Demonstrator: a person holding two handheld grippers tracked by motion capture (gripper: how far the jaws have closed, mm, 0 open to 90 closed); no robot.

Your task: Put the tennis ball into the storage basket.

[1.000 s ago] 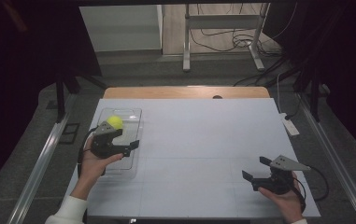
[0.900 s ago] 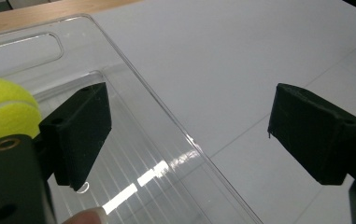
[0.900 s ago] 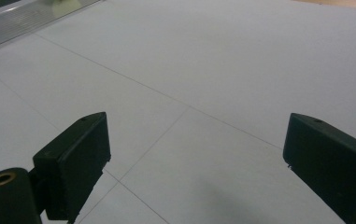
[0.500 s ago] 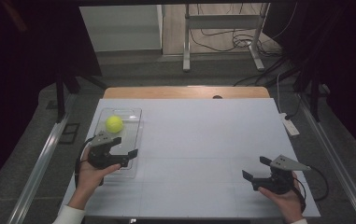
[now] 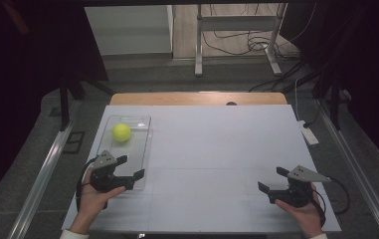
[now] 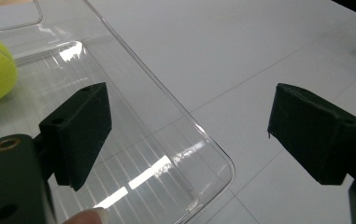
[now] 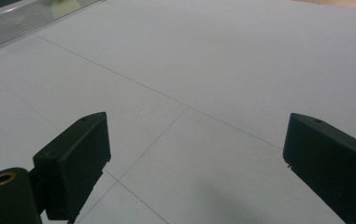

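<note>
High view: a yellow tennis ball (image 5: 121,132) is seen lying in the far part of a clear tray (image 5: 140,149) on the left of the white surface (image 5: 217,149). The left tongs (image 5: 130,168) are held over the tray's near end, jaws apart, nothing gripped. In the left gripper view, the tray's near corner is framed between the jaws, the ball at far left. The right tongs (image 5: 272,180) are held near the right edge, jaws apart, empty.

Bright table (image 5: 217,149), dark surroundings, tray (image 6: 175,154) glare (streaky)
</note>
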